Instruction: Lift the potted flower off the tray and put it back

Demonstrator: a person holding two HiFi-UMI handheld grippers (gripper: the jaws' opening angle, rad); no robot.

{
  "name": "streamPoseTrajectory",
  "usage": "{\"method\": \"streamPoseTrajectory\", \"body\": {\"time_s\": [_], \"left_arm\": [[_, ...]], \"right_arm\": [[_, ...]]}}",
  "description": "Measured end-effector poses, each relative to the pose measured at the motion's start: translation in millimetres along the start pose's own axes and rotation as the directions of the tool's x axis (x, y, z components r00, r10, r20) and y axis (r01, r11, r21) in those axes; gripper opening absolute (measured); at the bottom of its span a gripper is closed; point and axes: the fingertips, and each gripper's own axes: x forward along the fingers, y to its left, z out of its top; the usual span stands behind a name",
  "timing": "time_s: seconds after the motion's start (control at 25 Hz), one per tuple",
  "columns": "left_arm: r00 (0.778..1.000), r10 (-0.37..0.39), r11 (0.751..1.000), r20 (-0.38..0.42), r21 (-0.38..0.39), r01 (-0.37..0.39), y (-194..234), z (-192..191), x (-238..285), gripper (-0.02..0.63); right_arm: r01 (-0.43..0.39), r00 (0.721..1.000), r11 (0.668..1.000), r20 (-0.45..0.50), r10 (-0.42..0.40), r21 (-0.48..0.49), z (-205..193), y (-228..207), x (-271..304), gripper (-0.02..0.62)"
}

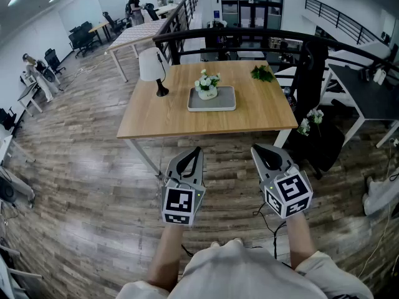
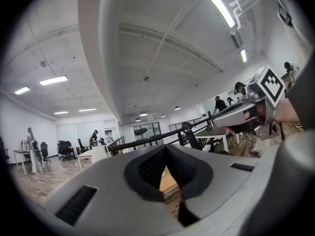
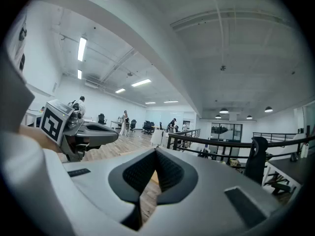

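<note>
Left tongs (image 1: 197,151) and right tongs (image 1: 257,149) are hanging shut, empty; should be opening one while approaching potted flower (image 1: 207,85) on tray (image 1: 225,101) at 12 o'clock.

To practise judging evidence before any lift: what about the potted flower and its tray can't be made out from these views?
- Head view: the potted flower is too small to show how its base sits on the tray.
- Left gripper view: the left tongs hide both behind their own shell.
- Right gripper view: the right tongs do likewise.
</note>
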Motion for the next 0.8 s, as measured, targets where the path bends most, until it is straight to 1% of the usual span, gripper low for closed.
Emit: {"method": "streamPoseTrajectory", "body": {"time_s": [0.12,0.36,0.68,0.8], "left_arm": [[1.0,0.008,1.0,-0.001,-0.006,-0.008,4,-2,1,0.018],[1.0,-0.008,1.0,-0.009,-0.009,0.007,3,-10,2,0.018],[0.998,-0.052,0.999,-0.031,-0.003,0.052,7,-33,6,0.018],[0.997,-0.067,0.998,-0.044,-0.008,0.067,12,-46,7,0.018]], "right_arm": [[0.016,1.0,1.0,-0.006,-0.016,-0.004,-2,-5,1,0.018],[0.018,1.0,0.999,0.019,-0.019,0.04,-3,-5,3,0.02],[0.003,1.0,0.999,-0.024,-0.002,0.034,-18,12,20,0.02],[-0.007,0.999,0.999,-0.034,0.008,0.032,-23,25,29,0.02]]}}
